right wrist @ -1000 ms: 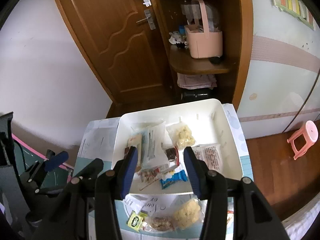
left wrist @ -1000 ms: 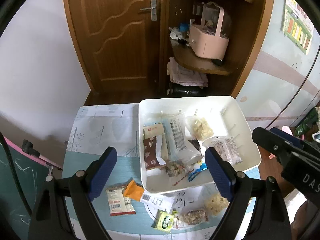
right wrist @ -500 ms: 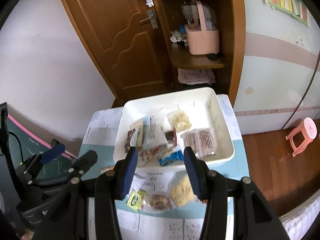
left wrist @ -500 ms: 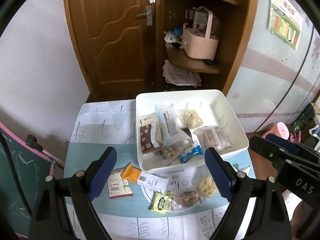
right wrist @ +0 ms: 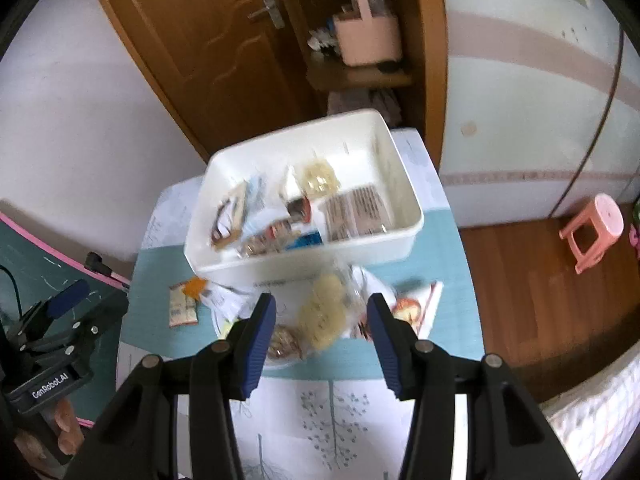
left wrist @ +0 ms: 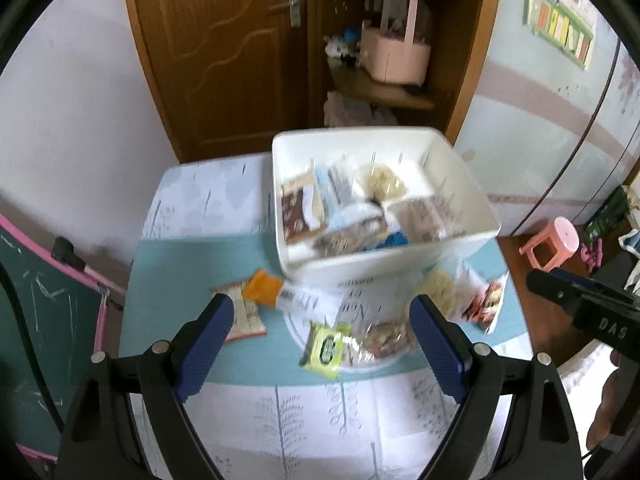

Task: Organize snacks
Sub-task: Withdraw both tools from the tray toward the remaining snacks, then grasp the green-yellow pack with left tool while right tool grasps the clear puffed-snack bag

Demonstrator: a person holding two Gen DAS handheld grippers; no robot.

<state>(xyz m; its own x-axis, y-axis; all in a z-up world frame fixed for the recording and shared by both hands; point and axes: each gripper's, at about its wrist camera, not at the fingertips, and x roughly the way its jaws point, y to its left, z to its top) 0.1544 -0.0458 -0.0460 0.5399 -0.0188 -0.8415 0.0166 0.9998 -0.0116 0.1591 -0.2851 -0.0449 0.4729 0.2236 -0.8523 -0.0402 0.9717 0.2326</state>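
Observation:
A white bin (left wrist: pixel 400 258) (right wrist: pixel 320 258) stands on the far half of the table with several snack packets inside. In front of it loose snacks lie on the cloth: an orange packet (left wrist: pixel 262 288), a white and red packet (left wrist: pixel 245 316), a green packet (left wrist: pixel 326 347), a clear bag of nuts (left wrist: pixel 387 340) and a pale cracker bag (right wrist: pixel 322 312). A red packet (right wrist: pixel 408 307) lies further right. My left gripper (left wrist: pixel 320 310) hangs open above these snacks, holding nothing. My right gripper (right wrist: pixel 321 306) is open less wide over the cracker bag, clear of it.
The table (left wrist: pixel 192 256) wears a teal and white leaf-print cloth. A green chalkboard (left wrist: pixel 36 320) with a pink frame leans at its left. A pink stool (right wrist: pixel 592 228) stands on the wooden floor to the right. Behind are a wooden door (left wrist: pixel 224 52) and a shelf with a pink basket (left wrist: pixel 396 54).
Both grippers have drawn back from the bin toward the near side of the table. The bin looks smaller and higher, and more loose snacks and cloth show. Jaw widths are unchanged.

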